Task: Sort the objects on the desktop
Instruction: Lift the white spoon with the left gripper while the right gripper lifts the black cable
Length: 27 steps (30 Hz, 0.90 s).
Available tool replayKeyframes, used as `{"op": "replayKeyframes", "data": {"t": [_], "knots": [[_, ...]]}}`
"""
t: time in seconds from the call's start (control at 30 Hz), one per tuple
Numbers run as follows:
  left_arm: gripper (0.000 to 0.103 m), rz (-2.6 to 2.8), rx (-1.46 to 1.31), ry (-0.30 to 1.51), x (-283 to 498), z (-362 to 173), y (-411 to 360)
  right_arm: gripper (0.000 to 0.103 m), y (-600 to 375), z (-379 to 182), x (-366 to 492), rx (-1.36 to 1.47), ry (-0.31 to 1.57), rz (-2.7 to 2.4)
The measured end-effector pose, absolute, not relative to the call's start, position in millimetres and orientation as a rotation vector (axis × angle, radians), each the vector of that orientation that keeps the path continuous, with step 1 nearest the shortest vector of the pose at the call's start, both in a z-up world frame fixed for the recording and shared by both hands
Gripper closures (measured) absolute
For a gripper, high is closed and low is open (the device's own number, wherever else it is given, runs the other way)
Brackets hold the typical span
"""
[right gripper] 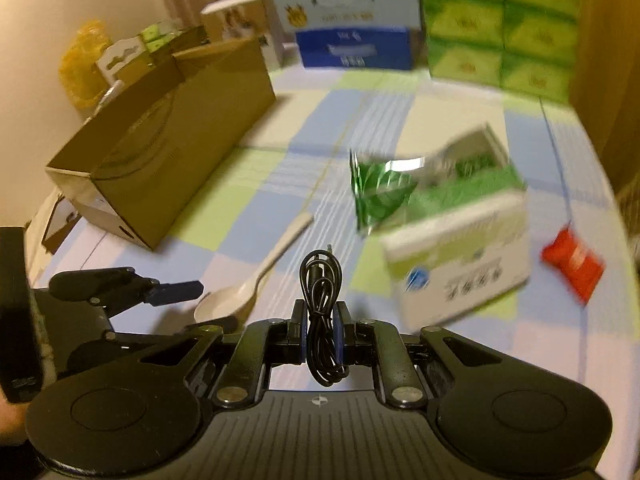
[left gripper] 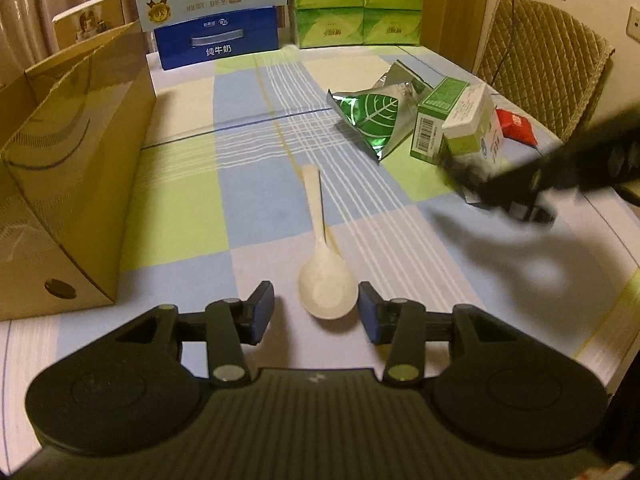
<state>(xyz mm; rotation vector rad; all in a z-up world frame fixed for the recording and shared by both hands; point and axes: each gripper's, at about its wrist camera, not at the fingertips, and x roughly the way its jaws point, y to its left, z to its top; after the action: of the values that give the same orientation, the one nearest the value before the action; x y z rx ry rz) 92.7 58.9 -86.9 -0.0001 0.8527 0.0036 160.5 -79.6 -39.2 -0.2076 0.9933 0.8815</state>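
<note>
A white plastic spoon (left gripper: pixel 320 240) lies on the checked tablecloth with its bowl nearest me. My left gripper (left gripper: pixel 316 314) is open, its blue pads on either side of the bowl's near edge without pressing on it. My right gripper (right gripper: pixel 322 332) is shut on a coiled black cable (right gripper: pixel 322 312), held above the cloth. The right wrist view shows the spoon (right gripper: pixel 256 276) to the left of the cable. The right gripper appears as a dark blur (left gripper: pixel 520 184) at the right of the left wrist view.
An open cardboard box (left gripper: pixel 72 184) stands at the left. A green foil bag (left gripper: pixel 372 120), green-and-white cartons (left gripper: pixel 472 124) and a red packet (left gripper: pixel 518 126) lie at the right. A blue milk case (left gripper: pixel 216 40) and tissue packs (left gripper: pixel 356 4) line the back. A chair (left gripper: pixel 540 68) stands beyond the table's right edge.
</note>
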Motion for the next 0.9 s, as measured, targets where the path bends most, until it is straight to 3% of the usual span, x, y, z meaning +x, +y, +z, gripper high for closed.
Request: {"op": "replayKeyframes", "data": {"t": [0.4, 0.57, 0.73, 0.9], "knots": [[0.064, -0.007, -0.045, 0.829, 99.9, -92.9, 60.9, 0.093, -83.9, -77.2, 147.7, -0.146, 0.925, 0.780], [0.076, 0.009, -0.047, 0.826, 101.6, -93.9, 60.4, 0.092, -86.0, -82.2, 138.6, -0.163, 0.890, 0.792], [0.076, 0.015, -0.050, 0.818, 101.4, -94.4, 61.1, 0.080, -84.1, -90.4, 129.0, -0.224, 0.853, 0.793], [0.075, 0.016, -0.049, 0.813, 102.5, -95.3, 61.6, 0.077, -76.8, -95.0, 123.1, -0.290, 0.800, 0.816]]}}
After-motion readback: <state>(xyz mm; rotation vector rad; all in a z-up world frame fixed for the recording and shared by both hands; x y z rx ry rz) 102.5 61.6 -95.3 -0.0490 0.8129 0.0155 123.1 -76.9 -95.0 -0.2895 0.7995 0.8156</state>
